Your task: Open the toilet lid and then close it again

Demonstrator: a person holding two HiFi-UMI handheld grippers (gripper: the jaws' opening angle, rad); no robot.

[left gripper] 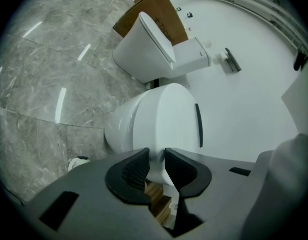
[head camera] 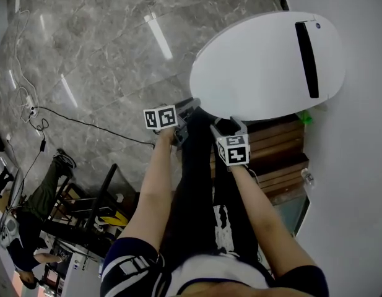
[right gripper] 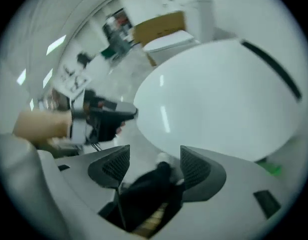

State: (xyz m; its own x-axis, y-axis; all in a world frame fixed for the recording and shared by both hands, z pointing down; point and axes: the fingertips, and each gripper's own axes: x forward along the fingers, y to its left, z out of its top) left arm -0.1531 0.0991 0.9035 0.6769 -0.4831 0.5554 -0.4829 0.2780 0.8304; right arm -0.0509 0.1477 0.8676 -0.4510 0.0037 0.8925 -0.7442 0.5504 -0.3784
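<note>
The white oval toilet lid (head camera: 259,67) lies closed, with a black strip (head camera: 306,57) along its far side. My left gripper (head camera: 189,109) is at the lid's near-left rim. In the left gripper view the gripper (left gripper: 156,159) is rolled on its side and its ribbed pads press on the lid's (left gripper: 163,119) rim, one below and one above. My right gripper (head camera: 231,125) is just short of the lid's near edge. Its jaws (right gripper: 154,159) stand wide apart with no part of the lid (right gripper: 218,99) between them, only dark trousers below.
Wooden steps (head camera: 277,147) sit under the toilet's near side, with a green object (head camera: 305,117) beside them. A white wall curves along the right. A black cable (head camera: 85,124) crosses the grey marble floor. A second toilet (left gripper: 154,49) and a cardboard sheet (left gripper: 154,9) stand beyond.
</note>
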